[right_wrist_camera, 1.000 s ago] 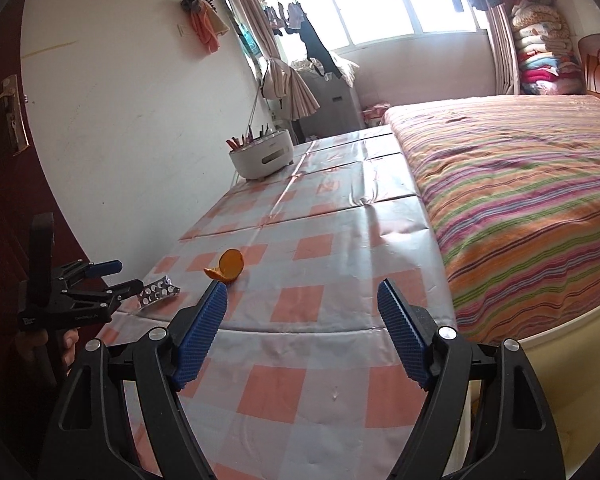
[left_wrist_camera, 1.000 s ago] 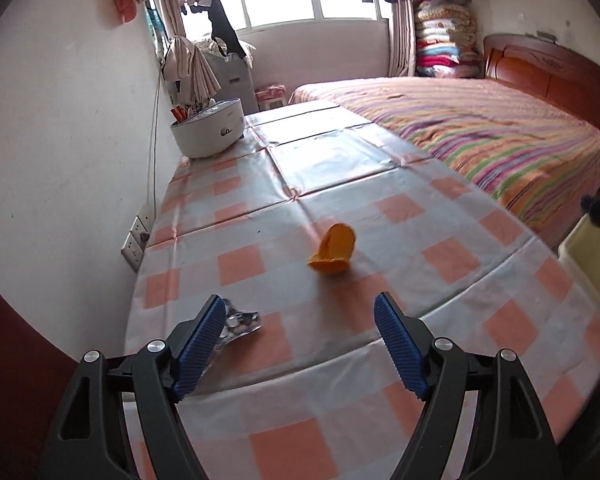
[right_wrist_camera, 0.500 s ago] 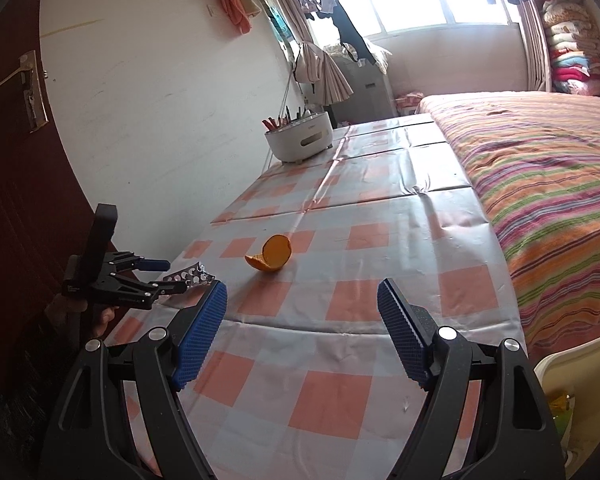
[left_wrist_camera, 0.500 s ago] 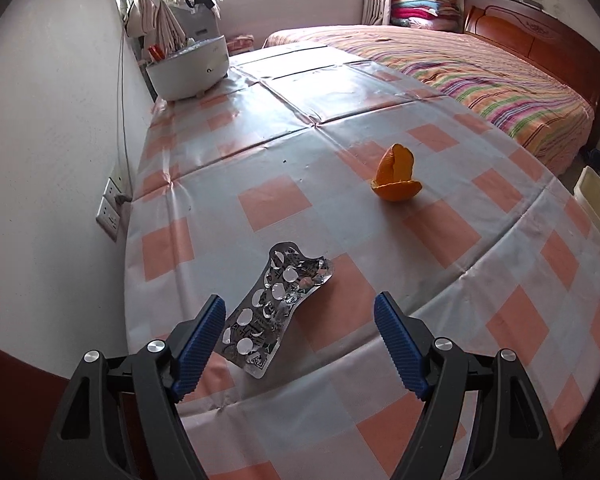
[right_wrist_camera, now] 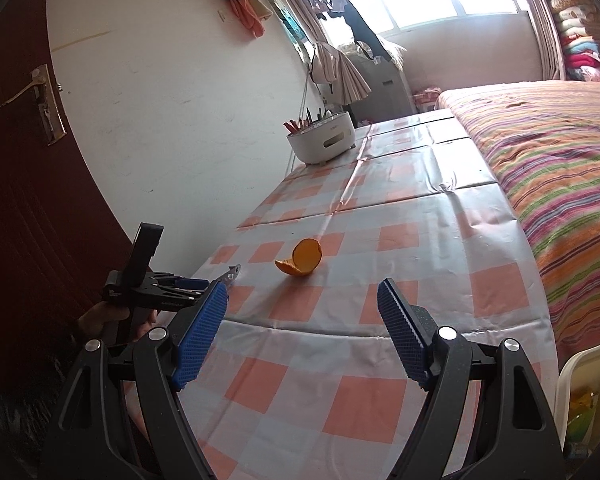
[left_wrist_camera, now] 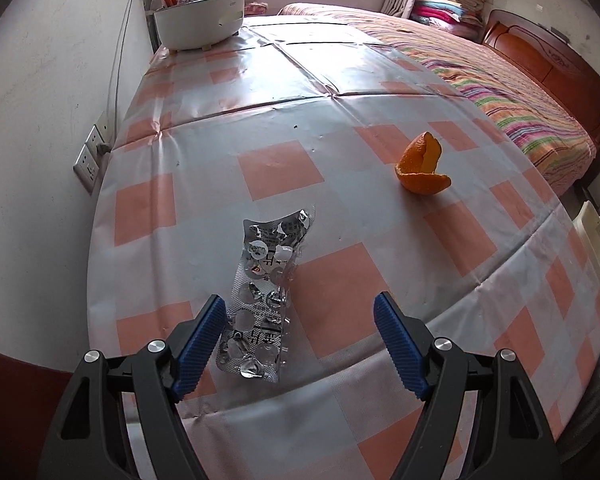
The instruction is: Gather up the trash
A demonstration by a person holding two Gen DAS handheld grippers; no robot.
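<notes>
The pill sheet [left_wrist_camera: 264,300] is shiny silver foil, long and thin. It is crinkled and bent, and its little round pockets look popped and torn open. There is small dark print on it and one tiny red mark. It lies flat on the table [left_wrist_camera: 204,184], close to the near edge, on a pale square next to a pink one. Its near end sits just inside the left finger of the left gripper [left_wrist_camera: 298,344]. The jaws of this gripper are spread wide, tipped down at the sheet, and the blue pads are not pressing on it.

The peel [left_wrist_camera: 421,168] is bright orange, curled like a little cup with one flap standing up. It sits on the table, well apart from the sheet, farther in and off to the right.

The right gripper [right_wrist_camera: 301,332] has its jaws spread wide too, with nothing between them. It hangs over the near end of the table. In its view the peel [right_wrist_camera: 301,258] is ahead, and the left gripper [right_wrist_camera: 172,292] is off to the left, held in a hand [right_wrist_camera: 100,316], with the tip of the sheet [right_wrist_camera: 230,272] just past it.

The tablecloth has pink and white squares. A white bowl [left_wrist_camera: 202,20] stands at the far end by the wall. A striped bed [right_wrist_camera: 559,160] runs along the right side of the table.
</notes>
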